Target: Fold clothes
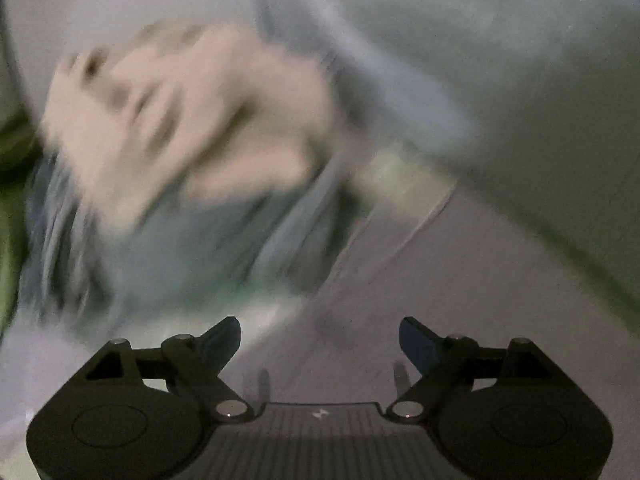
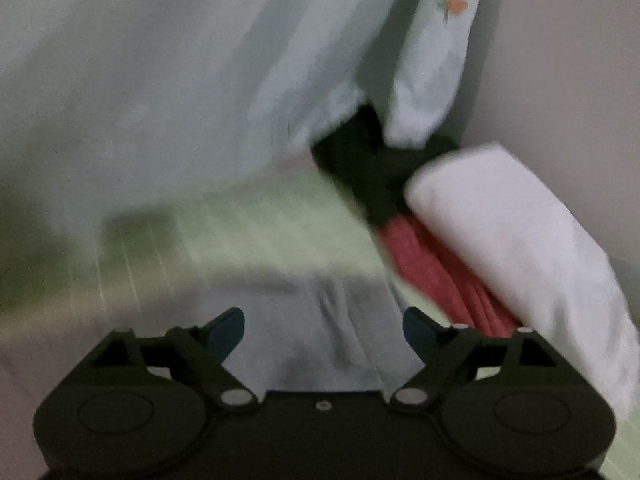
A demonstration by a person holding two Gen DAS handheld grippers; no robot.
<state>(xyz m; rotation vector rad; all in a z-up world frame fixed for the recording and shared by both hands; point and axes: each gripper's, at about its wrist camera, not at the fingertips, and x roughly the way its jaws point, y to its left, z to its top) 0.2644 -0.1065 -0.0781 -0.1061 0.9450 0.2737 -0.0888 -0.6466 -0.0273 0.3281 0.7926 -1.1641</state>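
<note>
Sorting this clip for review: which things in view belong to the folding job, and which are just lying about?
Job:
- pale blue garment
- left tongs, open, empty
- right tongs, open, empty

Lying about, seemingly:
- white folded cloth
- red cloth
- black cloth
- cream cloth

The left gripper [image 1: 320, 344] is matt black plastic with dull metal pivot pins and ribbed housing; its blue fingertips [image 1: 226, 338] look smooth and faintly satiny. The right gripper [image 2: 323, 334] is the same make. Ahead lie soft matt cloths: a pale beige garment [image 1: 180, 120] (blurred), a grey-blue garment [image 1: 192, 240], a thin pale-blue printed cloth [image 2: 180, 80], a ribbed red garment [image 2: 440, 276], a fluffy white folded cloth [image 2: 512, 232] and a black garment [image 2: 372, 164].
</note>
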